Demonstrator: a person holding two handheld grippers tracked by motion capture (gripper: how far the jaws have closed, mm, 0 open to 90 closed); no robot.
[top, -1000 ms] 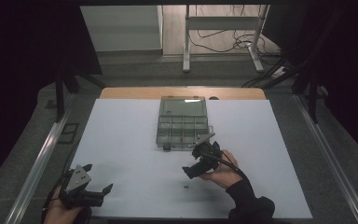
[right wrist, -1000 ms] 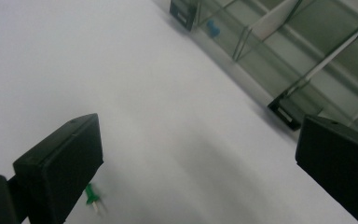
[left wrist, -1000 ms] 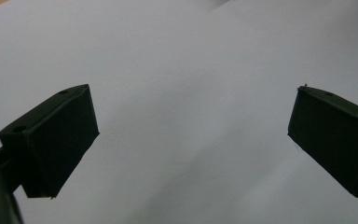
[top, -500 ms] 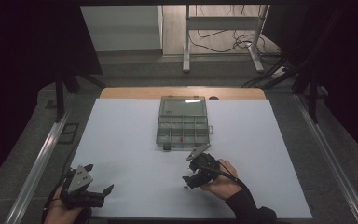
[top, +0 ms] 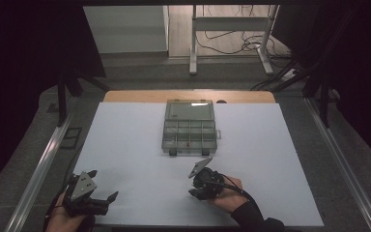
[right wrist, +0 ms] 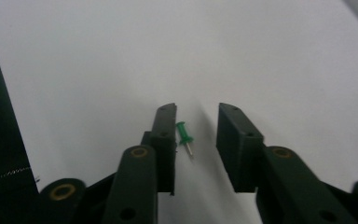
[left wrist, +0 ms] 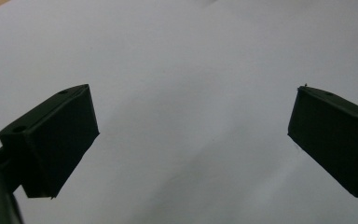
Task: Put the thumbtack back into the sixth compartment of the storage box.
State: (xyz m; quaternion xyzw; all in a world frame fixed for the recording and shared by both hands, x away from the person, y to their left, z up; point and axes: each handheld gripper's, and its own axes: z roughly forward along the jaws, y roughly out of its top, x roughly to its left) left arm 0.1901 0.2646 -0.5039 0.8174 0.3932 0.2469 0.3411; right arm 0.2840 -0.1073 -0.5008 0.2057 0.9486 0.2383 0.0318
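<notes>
Right gripper view: green pushpin (right wrist: 183, 135) lies between closing right gripper (right wrist: 196, 123) jaws

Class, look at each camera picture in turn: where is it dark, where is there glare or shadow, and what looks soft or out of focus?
High view: dim and dark-edged, with pale glare on the lid of the compartment box. Left gripper view: evenly lit white table, the near jaws dark and slightly soft. Right gripper view: the green pushpin is fairly sharp and casts a faint shadow; the near jaw arms blur.

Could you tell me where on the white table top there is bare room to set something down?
Bare: the white table top left of the clear plastic compartment box, and right of it toward the edge. Crowded: the near strip, by the left hand-held gripper and the right hand-held gripper around a green push pin.
</notes>
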